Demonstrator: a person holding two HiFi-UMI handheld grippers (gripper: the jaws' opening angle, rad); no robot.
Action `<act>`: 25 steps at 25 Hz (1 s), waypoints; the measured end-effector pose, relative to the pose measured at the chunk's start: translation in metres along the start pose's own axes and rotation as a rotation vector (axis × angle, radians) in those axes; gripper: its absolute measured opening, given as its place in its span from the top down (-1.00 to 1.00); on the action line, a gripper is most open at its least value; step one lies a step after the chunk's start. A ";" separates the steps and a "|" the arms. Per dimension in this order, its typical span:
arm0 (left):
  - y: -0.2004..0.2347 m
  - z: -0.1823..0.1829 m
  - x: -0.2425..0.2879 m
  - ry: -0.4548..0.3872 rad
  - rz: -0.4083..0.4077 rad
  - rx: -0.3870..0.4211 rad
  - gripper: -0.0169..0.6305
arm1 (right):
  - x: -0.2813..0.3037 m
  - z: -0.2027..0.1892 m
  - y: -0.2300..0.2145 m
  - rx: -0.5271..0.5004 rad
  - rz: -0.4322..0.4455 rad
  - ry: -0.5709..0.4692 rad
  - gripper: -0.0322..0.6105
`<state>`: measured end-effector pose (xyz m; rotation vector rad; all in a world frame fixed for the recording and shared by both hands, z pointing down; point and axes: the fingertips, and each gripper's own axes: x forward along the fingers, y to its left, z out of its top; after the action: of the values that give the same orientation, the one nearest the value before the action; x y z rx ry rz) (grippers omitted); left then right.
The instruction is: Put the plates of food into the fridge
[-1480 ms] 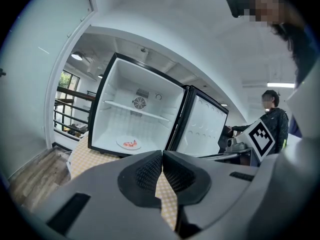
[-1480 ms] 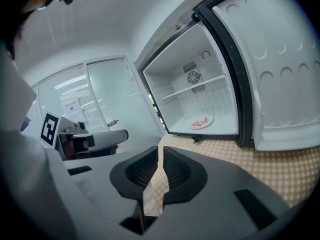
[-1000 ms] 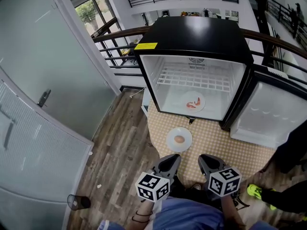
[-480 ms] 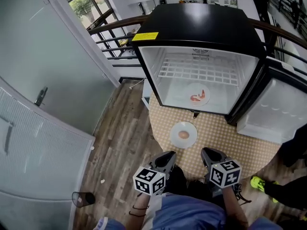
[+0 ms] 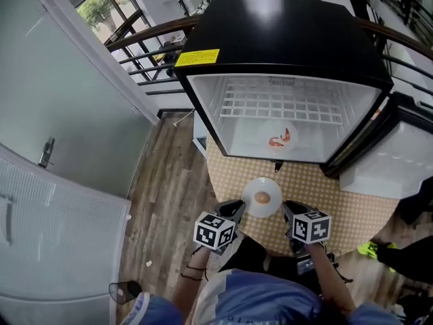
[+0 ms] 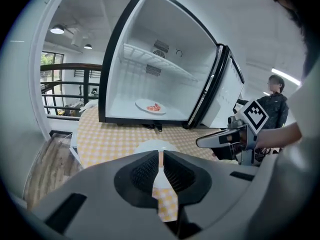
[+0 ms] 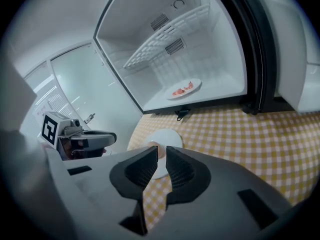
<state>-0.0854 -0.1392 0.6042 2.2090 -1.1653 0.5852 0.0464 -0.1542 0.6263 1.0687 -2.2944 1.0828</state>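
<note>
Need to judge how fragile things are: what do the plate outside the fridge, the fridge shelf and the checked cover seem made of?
Plate: probably glazed ceramic, plain white and smooth; could be melamine. Shelf: white-coated wire, a thin see-through grid. Cover: cloth or vinyl, lying flat, with a yellow-and-white check print.

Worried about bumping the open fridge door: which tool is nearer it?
Right. The right tool lies between the plate and the door; the left tool lies beyond the plate.

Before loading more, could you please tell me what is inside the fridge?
One plate of reddish food sits on the fridge floor, below a bare wire shelf. The door's inside is mostly out of view.
</note>
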 end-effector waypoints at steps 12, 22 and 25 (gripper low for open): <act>0.056 -0.038 0.057 0.256 -0.079 -0.030 0.67 | 0.045 -0.032 -0.037 0.142 -0.115 0.109 0.63; 0.059 -0.053 0.065 0.303 -0.136 -0.033 0.67 | 0.054 -0.032 -0.036 0.199 -0.175 0.098 0.66; 0.056 -0.053 0.064 0.299 -0.126 -0.002 0.76 | 0.054 -0.032 -0.036 0.249 -0.179 0.081 0.70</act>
<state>-0.1051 -0.1683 0.6984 2.0860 -0.8662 0.8263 0.0408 -0.1697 0.6965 1.2709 -1.9952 1.3353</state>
